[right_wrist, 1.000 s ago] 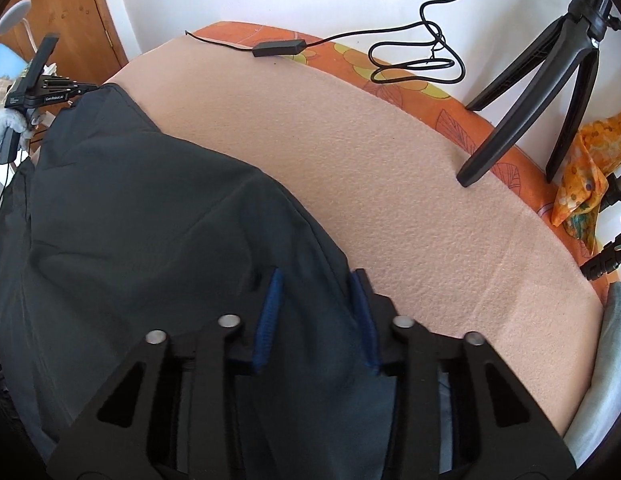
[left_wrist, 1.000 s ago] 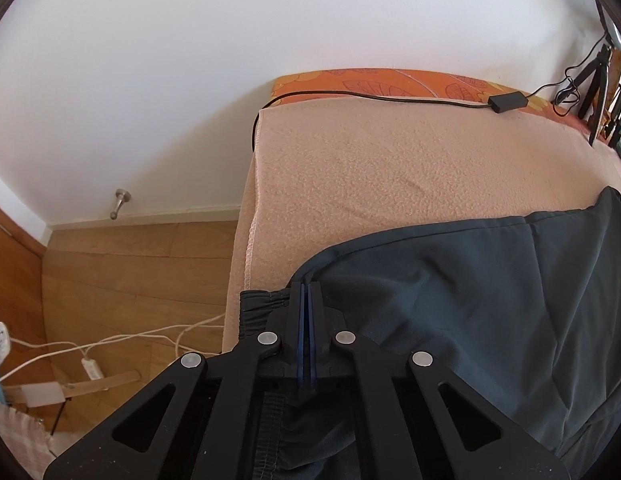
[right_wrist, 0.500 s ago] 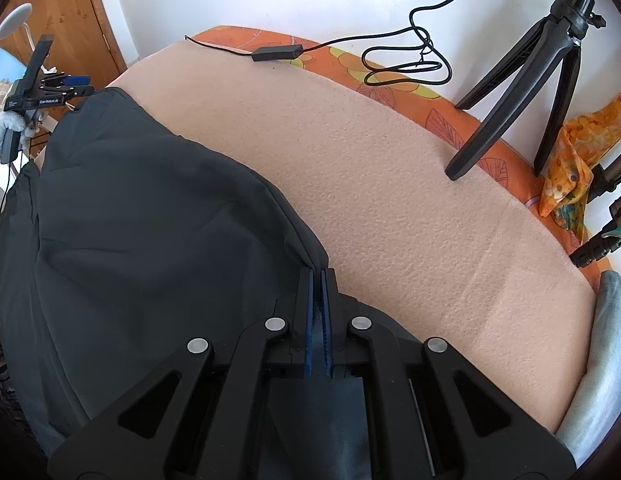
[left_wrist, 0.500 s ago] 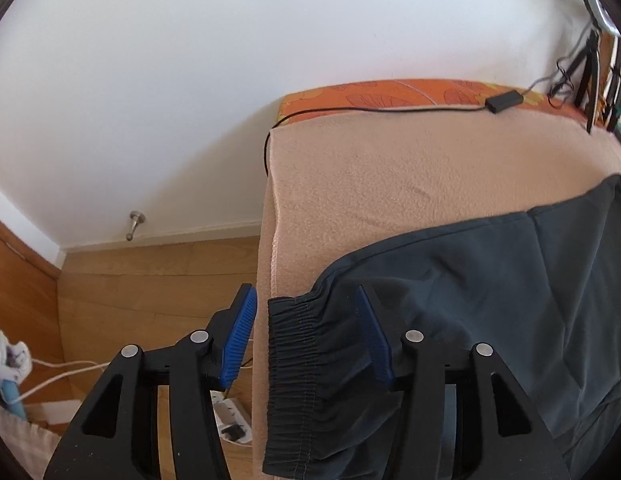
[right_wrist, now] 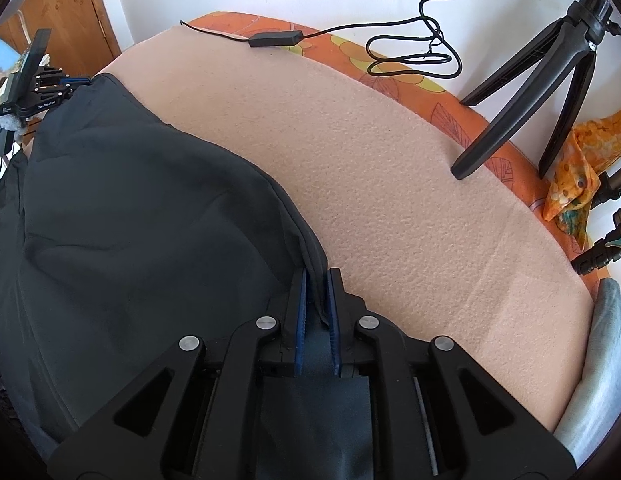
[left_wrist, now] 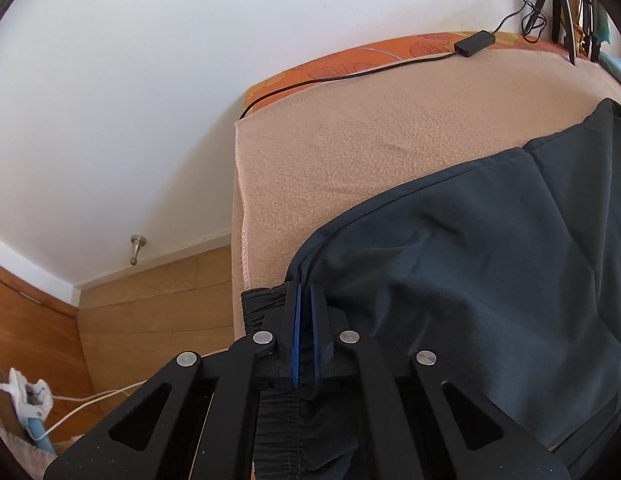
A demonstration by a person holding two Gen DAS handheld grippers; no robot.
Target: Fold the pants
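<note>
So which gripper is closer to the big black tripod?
Right. The right gripper pinches the pants on the tripod side; the left gripper pinches them at the far end.

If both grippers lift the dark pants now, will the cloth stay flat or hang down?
Probably it sags: the pants already drape in soft folds between left gripper and right gripper. They look thin, likely light, and could slide on the blanket.

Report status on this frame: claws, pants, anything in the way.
Left claw just closed, shut on pants at the waistband. Right claw shut on pants' far edge, fabric between pads. Pants draped on blanket, unfolded. Tripod and cable clear of fabric.
</note>
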